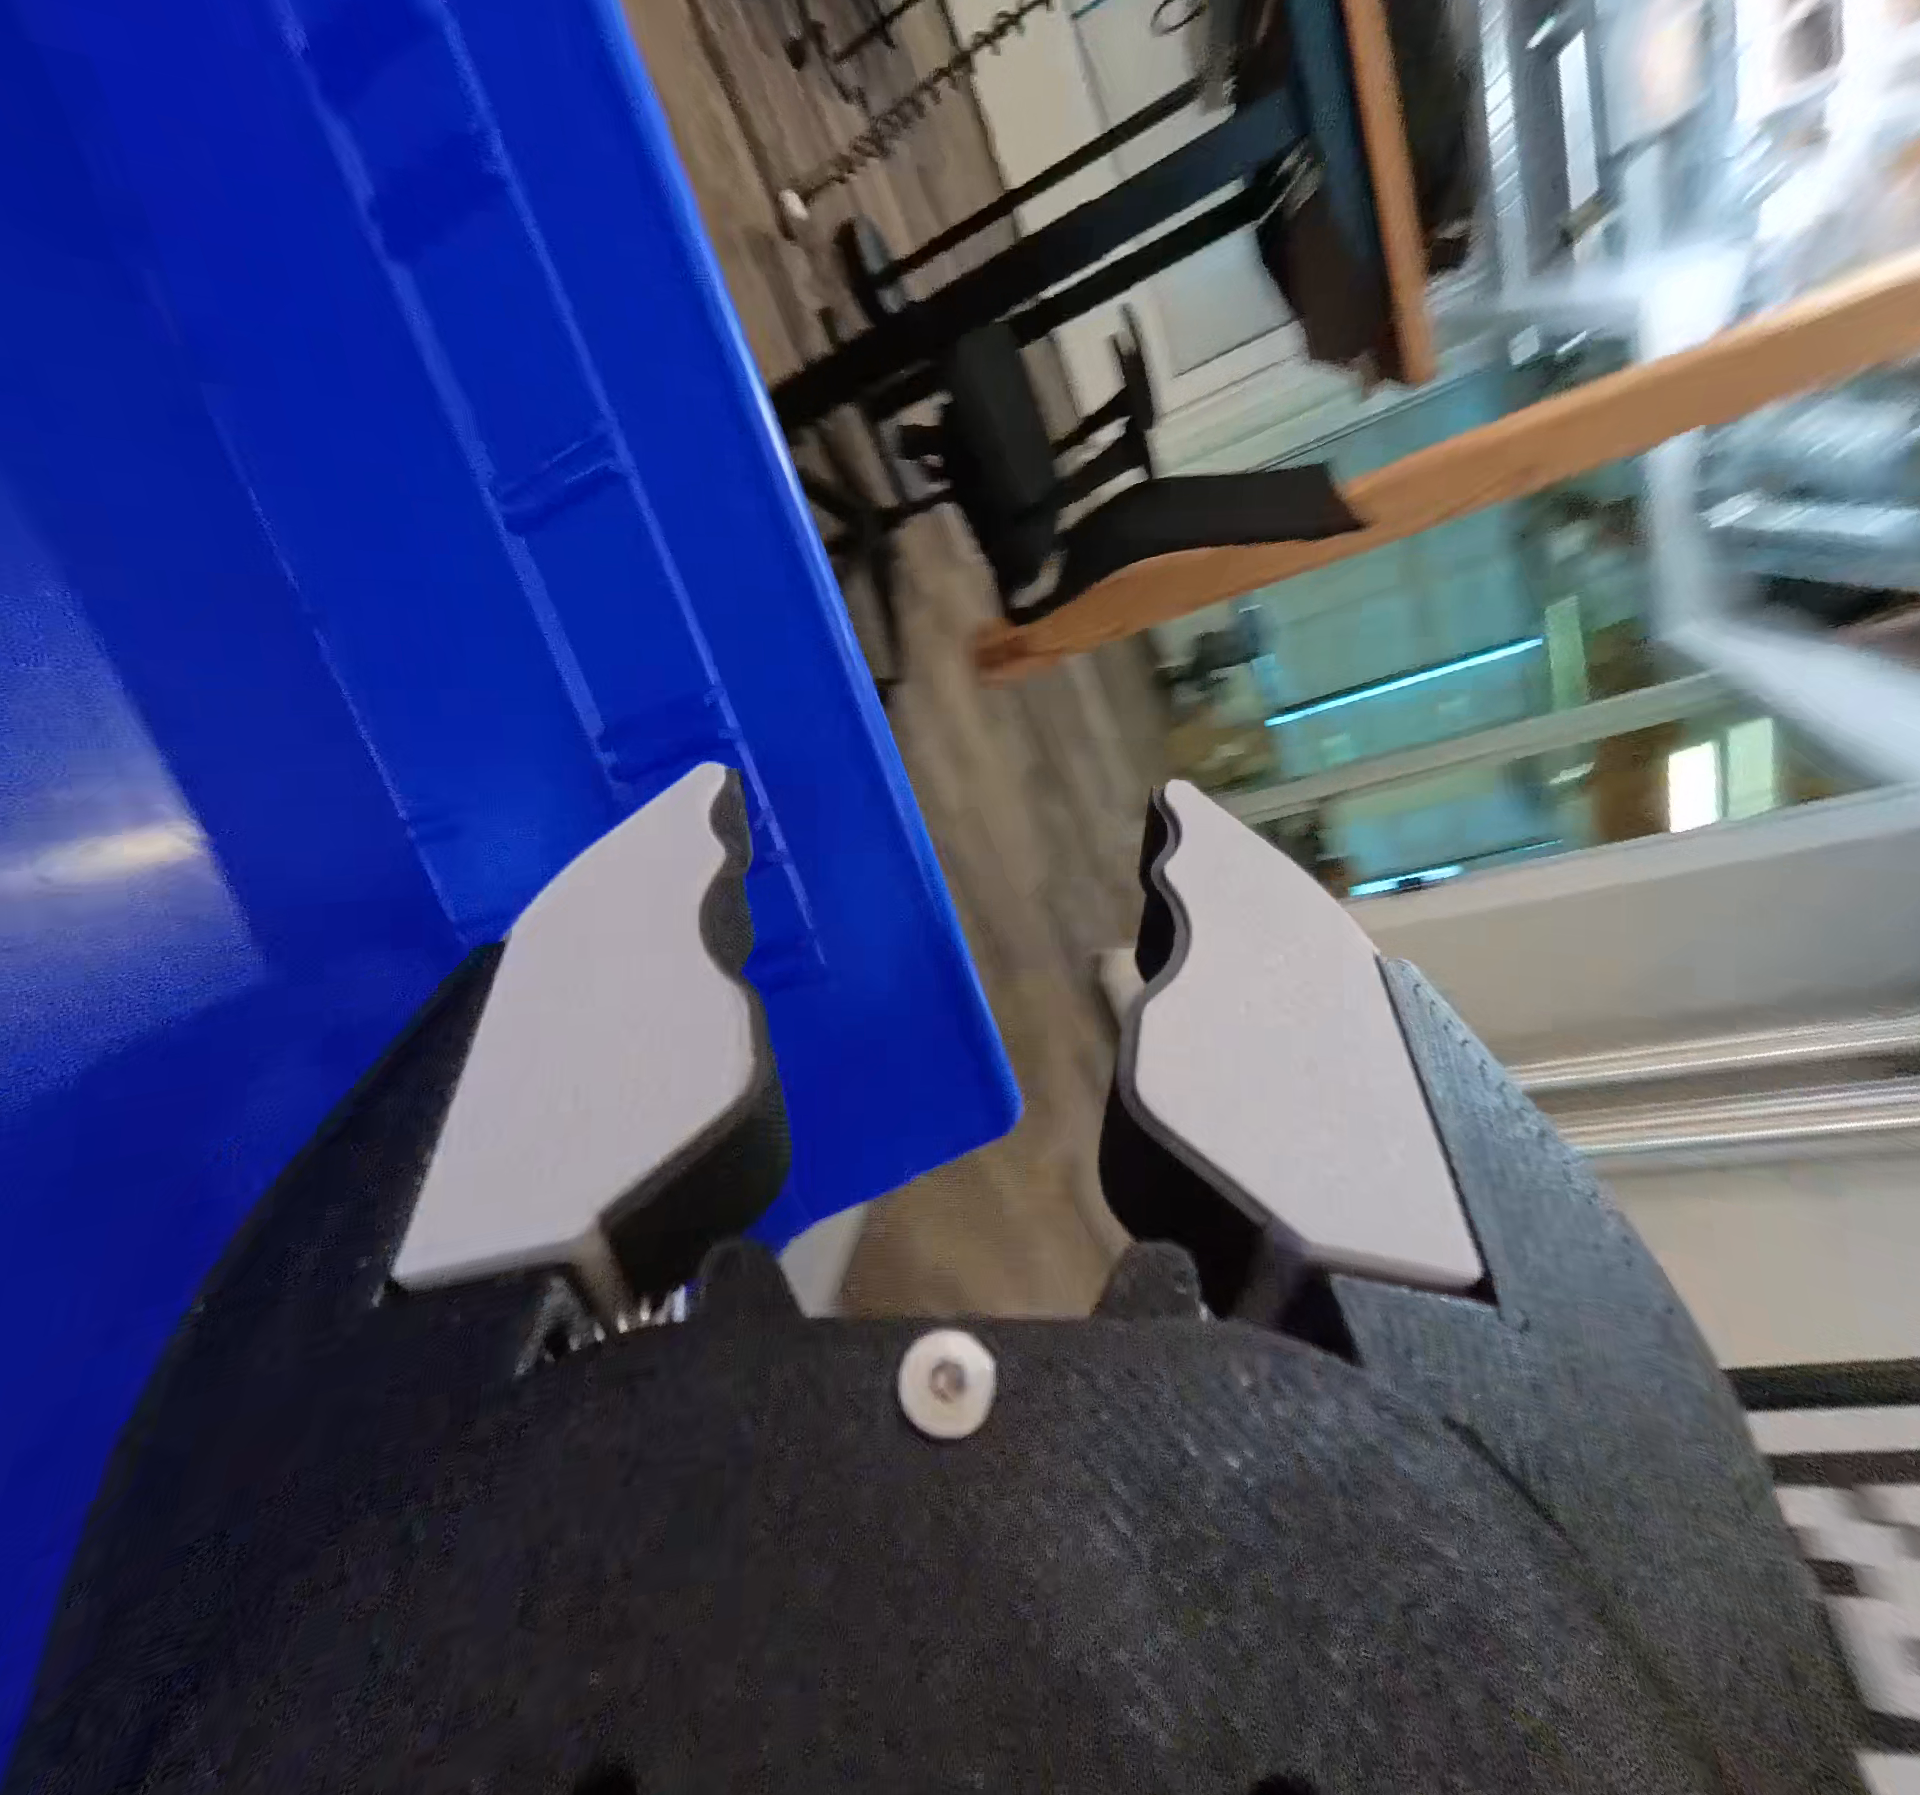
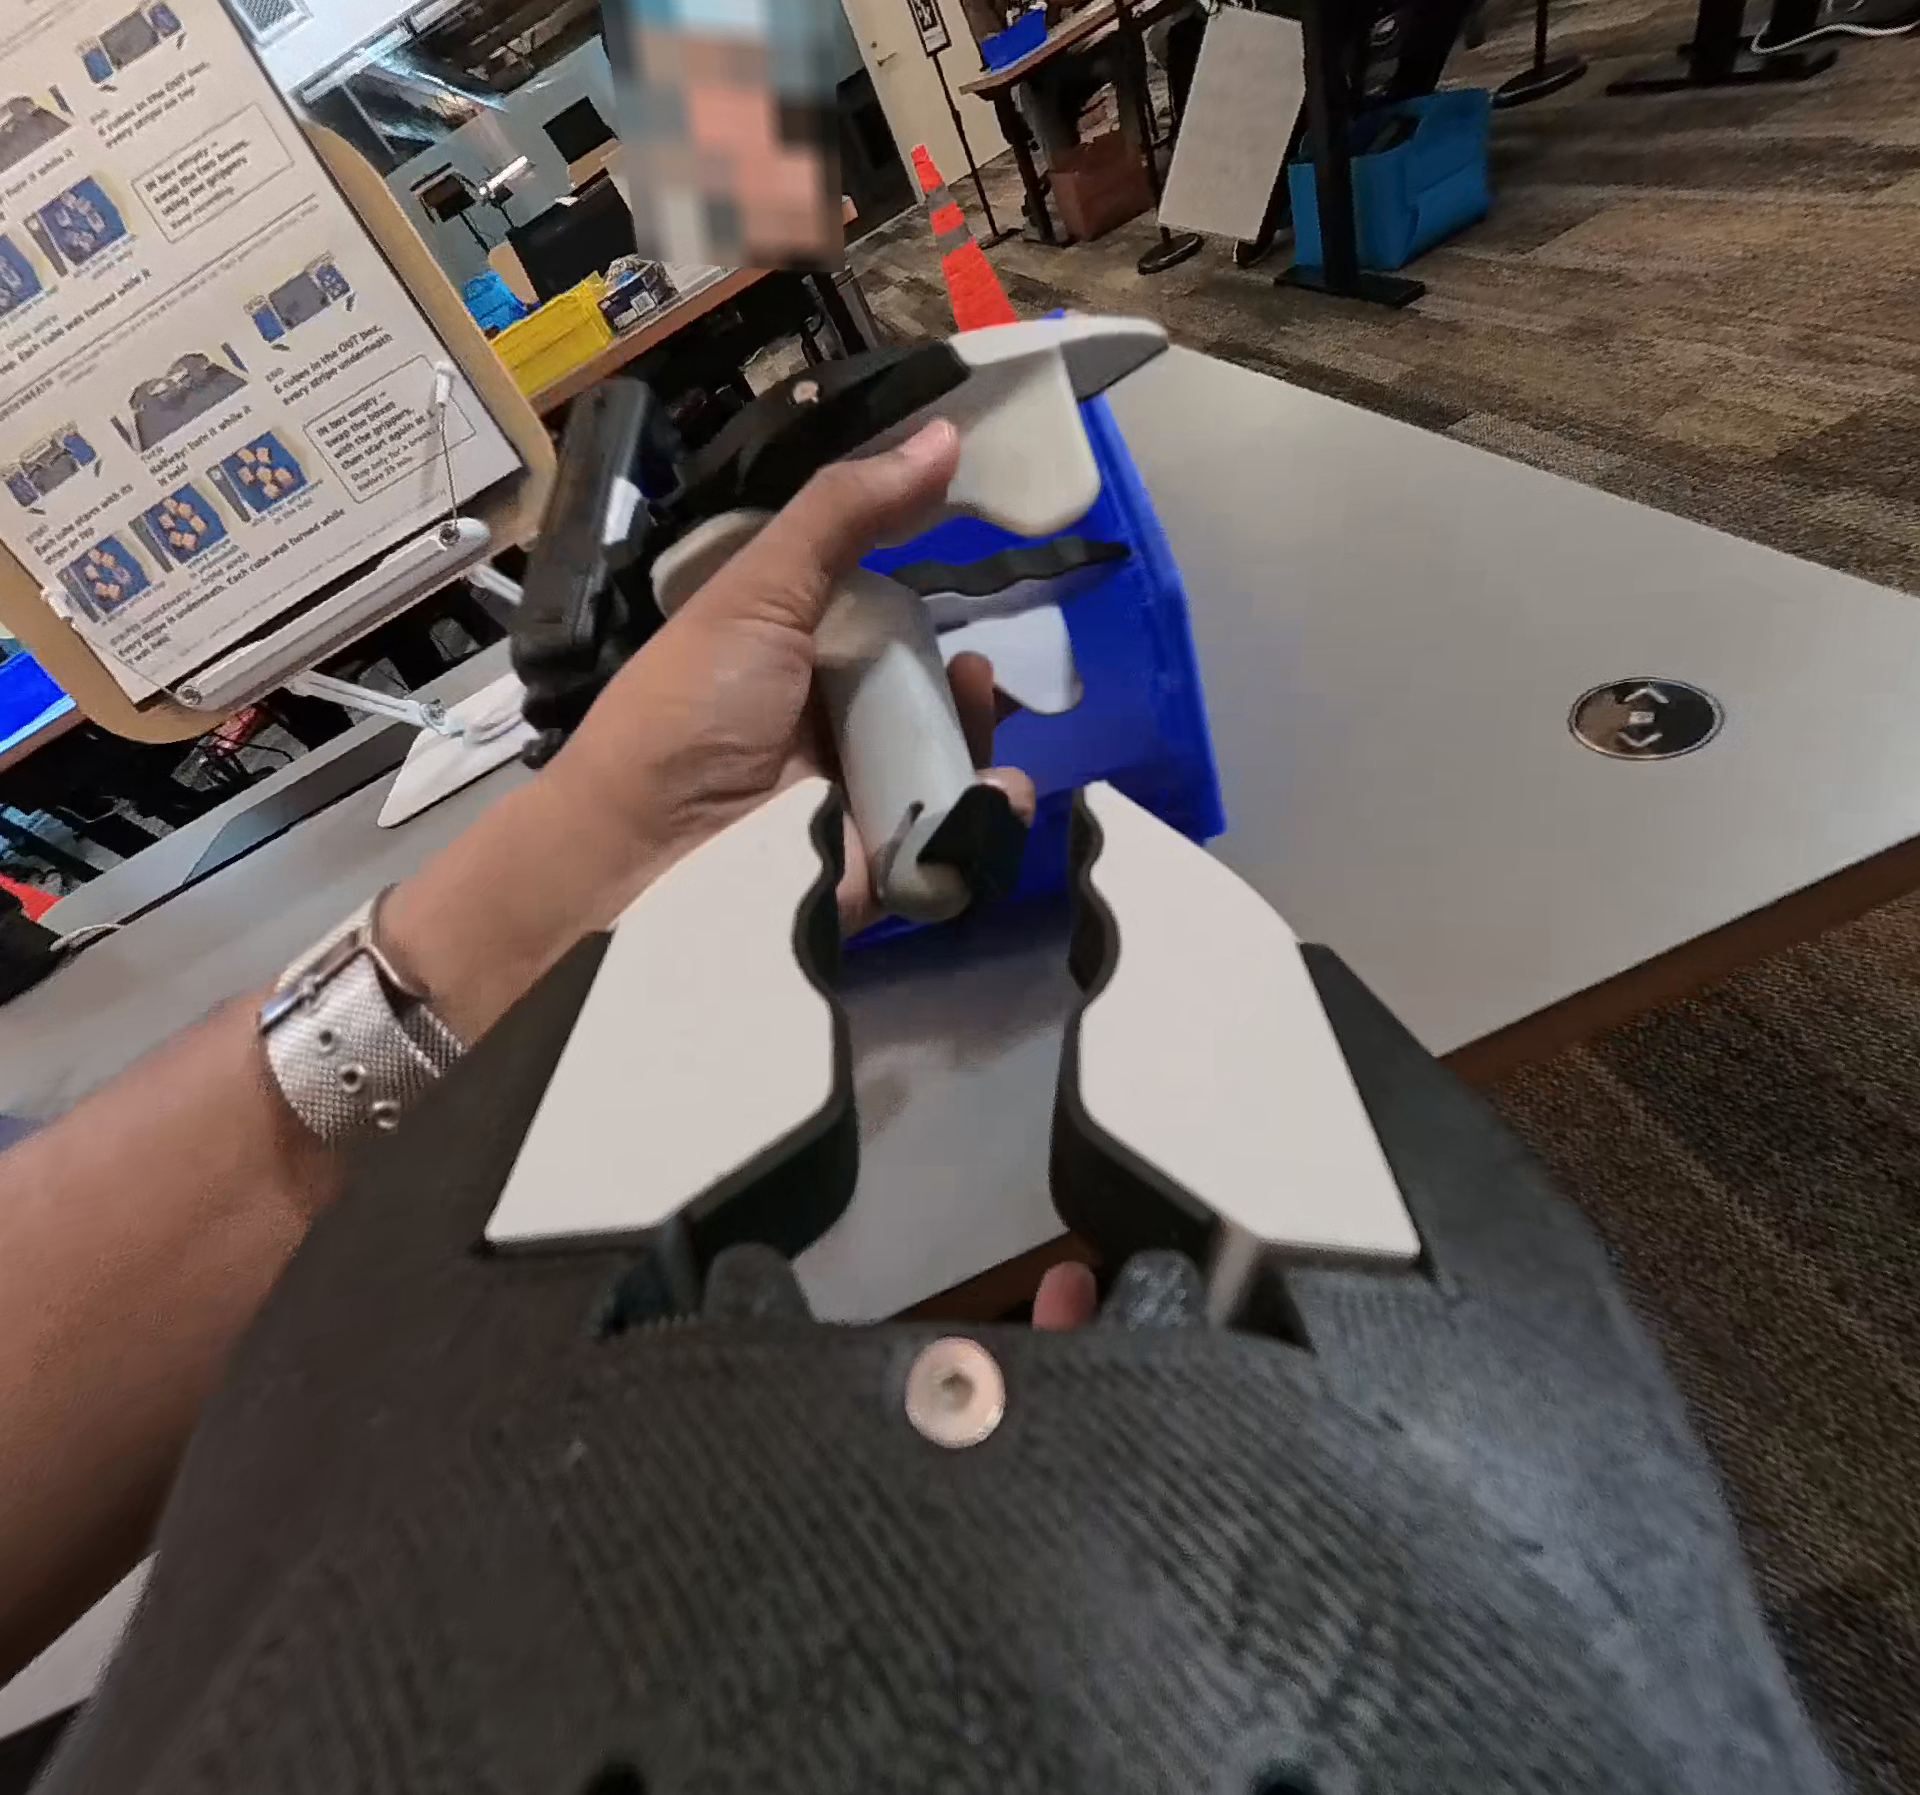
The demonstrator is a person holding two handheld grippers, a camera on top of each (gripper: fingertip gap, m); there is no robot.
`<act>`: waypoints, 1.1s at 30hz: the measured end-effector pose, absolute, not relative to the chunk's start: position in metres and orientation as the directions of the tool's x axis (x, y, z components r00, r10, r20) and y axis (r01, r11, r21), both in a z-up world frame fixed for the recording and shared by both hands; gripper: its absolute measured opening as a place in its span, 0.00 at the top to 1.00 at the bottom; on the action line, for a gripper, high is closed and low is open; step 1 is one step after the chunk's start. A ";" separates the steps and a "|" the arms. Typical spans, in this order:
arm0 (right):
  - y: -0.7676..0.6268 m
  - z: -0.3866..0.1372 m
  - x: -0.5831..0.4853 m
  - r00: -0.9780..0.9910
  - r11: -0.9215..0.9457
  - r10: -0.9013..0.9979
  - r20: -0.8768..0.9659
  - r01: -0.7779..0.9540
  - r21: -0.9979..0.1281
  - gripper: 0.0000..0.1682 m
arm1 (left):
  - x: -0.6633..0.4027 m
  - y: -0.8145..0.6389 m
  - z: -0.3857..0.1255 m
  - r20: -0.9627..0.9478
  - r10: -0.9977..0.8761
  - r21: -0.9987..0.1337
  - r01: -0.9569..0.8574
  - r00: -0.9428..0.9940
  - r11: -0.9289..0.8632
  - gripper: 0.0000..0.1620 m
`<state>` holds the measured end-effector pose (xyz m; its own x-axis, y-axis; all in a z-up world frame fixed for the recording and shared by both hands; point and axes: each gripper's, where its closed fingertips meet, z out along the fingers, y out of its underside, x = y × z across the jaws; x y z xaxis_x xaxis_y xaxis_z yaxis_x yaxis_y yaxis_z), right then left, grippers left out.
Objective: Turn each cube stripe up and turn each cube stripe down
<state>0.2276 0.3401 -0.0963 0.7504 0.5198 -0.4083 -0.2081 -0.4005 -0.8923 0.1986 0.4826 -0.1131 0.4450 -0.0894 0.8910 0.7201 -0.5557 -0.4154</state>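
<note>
Spreading beyond the right gripper [image 2: 951, 898], the grey surface [image 2: 1455, 665] carries a glossy blue bin [image 2: 1148, 665] tipped on its side just ahead of those parted, empty jaws. The left gripper [image 1: 940, 857] straddles the bin's ribbed rim, jaws released. No cube shows. Carpet [image 2: 1662, 270] lies beyond.

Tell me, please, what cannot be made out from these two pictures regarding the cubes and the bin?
- Cubes: none visible in either view, so stripe direction cannot be judged.
- Blue bin interior: in the left wrist view only its outer wall shows, cut off by the frame edge; in the right wrist view the left hand and left gripper cover it.
- Left gripper's hold on the bin: its jaws straddle the wall, contact unclear.
- Background in the left wrist view: motion-blurred.
</note>
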 end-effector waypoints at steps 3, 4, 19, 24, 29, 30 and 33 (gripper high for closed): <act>0.346 -0.098 0.227 0.743 -0.415 0.515 -0.428 -0.220 -0.883 0.75 | 0.217 0.479 -0.096 0.945 -0.183 -0.324 0.715 0.270 -0.619 0.63; 0.348 -0.099 0.226 0.737 -0.422 0.516 -0.436 -0.224 -0.879 0.75 | 0.221 0.472 -0.085 0.936 -0.248 -0.353 0.701 0.251 -0.620 0.63; 0.318 -0.117 0.134 0.607 -0.227 0.788 -0.098 0.139 -0.964 0.70 | 0.018 0.304 0.010 0.262 -0.297 -0.965 0.241 0.918 -0.108 0.55; 0.329 -0.129 0.092 0.579 -0.131 0.814 0.046 0.261 -0.956 0.69 | -0.083 0.243 0.000 0.263 -0.035 -0.964 0.261 0.964 -0.059 0.55; 0.338 -0.151 0.071 0.521 -0.194 0.854 0.015 0.345 -0.918 0.77 | -0.126 0.191 -0.030 0.243 0.172 -0.965 0.256 0.955 -0.060 0.54; 0.340 -0.149 0.068 0.516 -0.193 0.856 0.010 0.337 -0.922 0.81 | -0.121 0.187 -0.038 0.218 0.166 -0.965 0.238 0.962 -0.111 0.54; 0.361 -0.149 0.075 0.584 -0.166 0.807 0.092 0.374 -0.912 0.95 | -0.116 0.175 -0.051 0.120 0.203 -0.971 0.157 0.972 -0.178 0.54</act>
